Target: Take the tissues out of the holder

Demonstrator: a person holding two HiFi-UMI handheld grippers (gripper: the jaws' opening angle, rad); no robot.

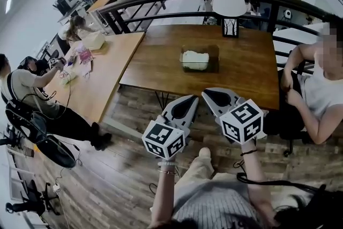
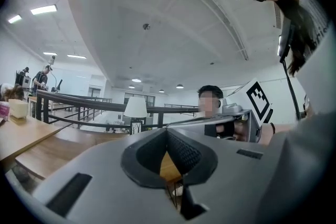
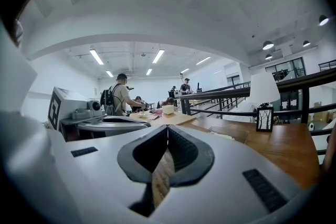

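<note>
The tissues [image 1: 195, 60] are a white stack lying flat, broad face up, inside a see-through holder [image 1: 215, 59]. The stack sits toward the holder's left end in the head view. The long axis of both stack and holder runs left to right across that view, roughly parallel to the near edge of the bench [image 1: 252, 69]. The holder stands near the middle of this dark wooden bench, with bare wood on all sides of it. A lamp [image 1: 229, 0] with a white shade stands behind it at the far edge, against the black railing [image 1: 161, 0].

Both tools are on the near side of the bench over the plank floor [image 1: 123, 169], well apart from the holder. They are side by side and point toward the bench, their tips near one another. The left tool [image 1: 193, 97] has its jaws closed tip to tip with nothing between them. The right tool [image 1: 206, 93] is closed the same way and is also empty.

A person [image 1: 321, 94] sits at the right end of the bench. A paler second bench [image 1: 107, 61] stretches away at the left, with other people at it.
</note>
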